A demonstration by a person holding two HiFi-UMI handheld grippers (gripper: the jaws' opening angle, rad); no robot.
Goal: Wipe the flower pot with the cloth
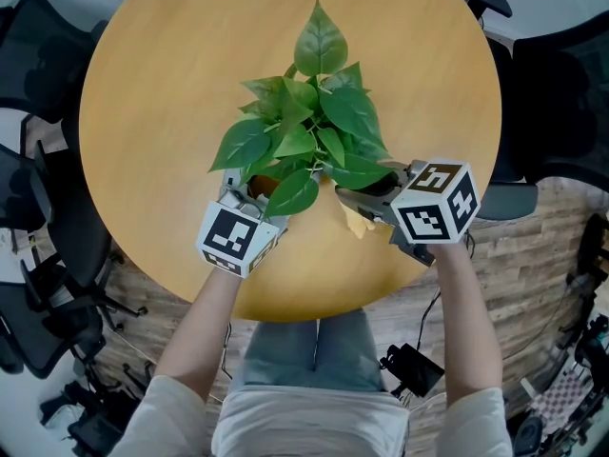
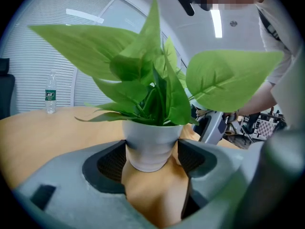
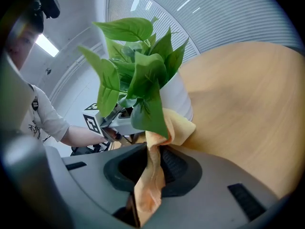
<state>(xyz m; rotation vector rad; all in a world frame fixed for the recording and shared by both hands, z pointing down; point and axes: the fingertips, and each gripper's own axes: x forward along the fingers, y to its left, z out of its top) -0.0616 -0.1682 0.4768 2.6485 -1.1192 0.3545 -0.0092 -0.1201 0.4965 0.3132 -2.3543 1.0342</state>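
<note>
Round light-wood table [image 1: 190,84] is occupied near its front edge by a white flower pot [image 3: 178,97] of green leaves. The pot is clasped by the wide-spread left gripper [image 2: 152,151]. An orange cloth [image 3: 178,125] is pinched tight in the right gripper [image 3: 152,152] and pressed against the pot's side.

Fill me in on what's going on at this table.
A person is working with a hand-held gripper in each hand at a round wooden table. The left hand-held gripper clasps the white flower pot of the leafy plant, steadying it. The right hand-held gripper pinches an orange cloth and holds it against the pot's side.
</note>
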